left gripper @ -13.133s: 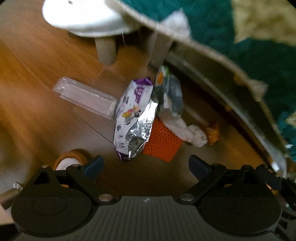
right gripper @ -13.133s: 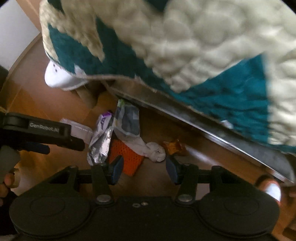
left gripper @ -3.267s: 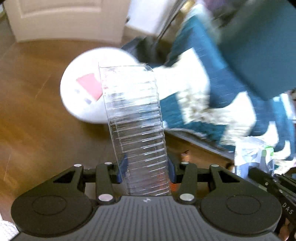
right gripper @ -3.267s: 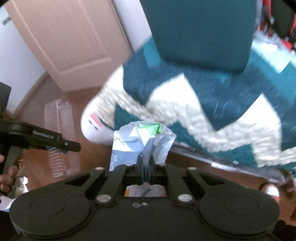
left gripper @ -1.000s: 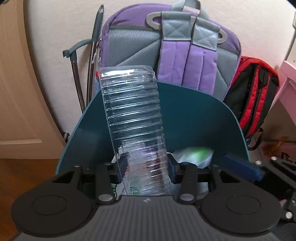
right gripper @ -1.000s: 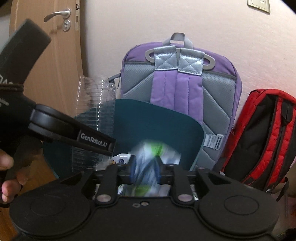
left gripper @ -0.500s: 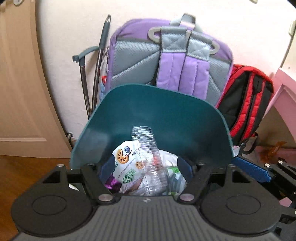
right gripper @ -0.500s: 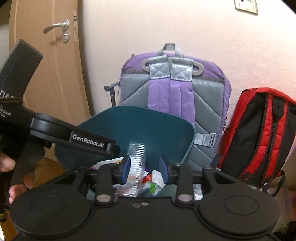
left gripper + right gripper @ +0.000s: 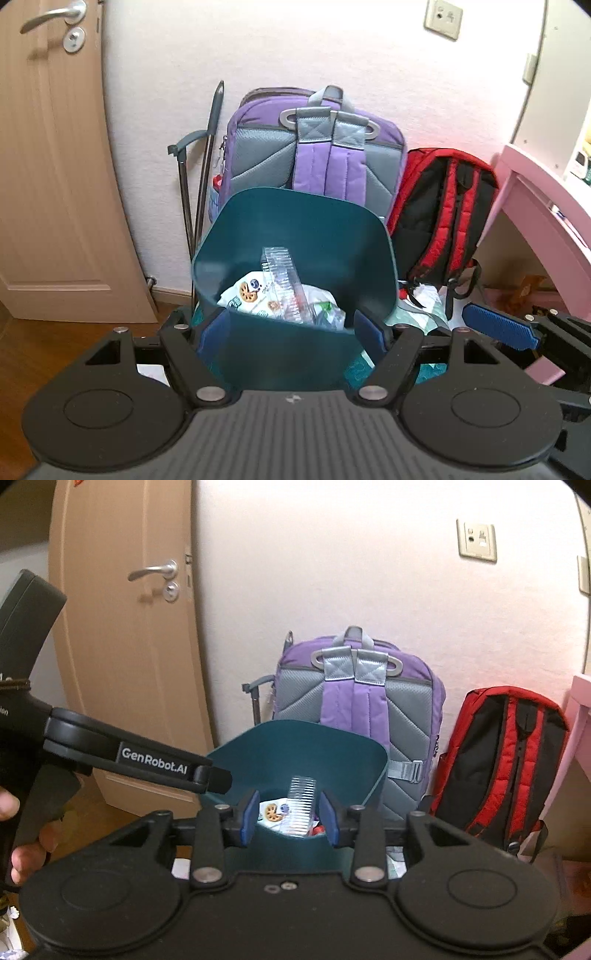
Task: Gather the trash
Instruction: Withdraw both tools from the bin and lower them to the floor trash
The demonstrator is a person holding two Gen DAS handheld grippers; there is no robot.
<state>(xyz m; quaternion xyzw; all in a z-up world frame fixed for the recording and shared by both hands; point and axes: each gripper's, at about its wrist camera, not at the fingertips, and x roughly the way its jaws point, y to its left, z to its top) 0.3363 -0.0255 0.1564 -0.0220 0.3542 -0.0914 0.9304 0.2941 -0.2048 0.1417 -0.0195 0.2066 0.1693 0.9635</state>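
Wall-side bin (image 9: 255, 225) (wrappers (image 9: 247, 295) inside)

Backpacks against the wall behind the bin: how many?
2. The purple-and-grey backpack leans on the wall directly behind the teal bin; the red-and-black backpack sits to its right, beside the pink desk. The bin could hide others.

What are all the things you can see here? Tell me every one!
Bin: one, teal, on the floor before the wall.
Clear plastic tray: one, see-through, upright in the bin.
Cookie wrapper: one, white, in the bin.
Purple backpack: one, purple and grey, against the wall.
Red backpack: one, red and black, right of the purple one.
Door: one, tan, left.
Left hand-held gripper: one, black, open.
Right hand-held gripper: one, black, open.
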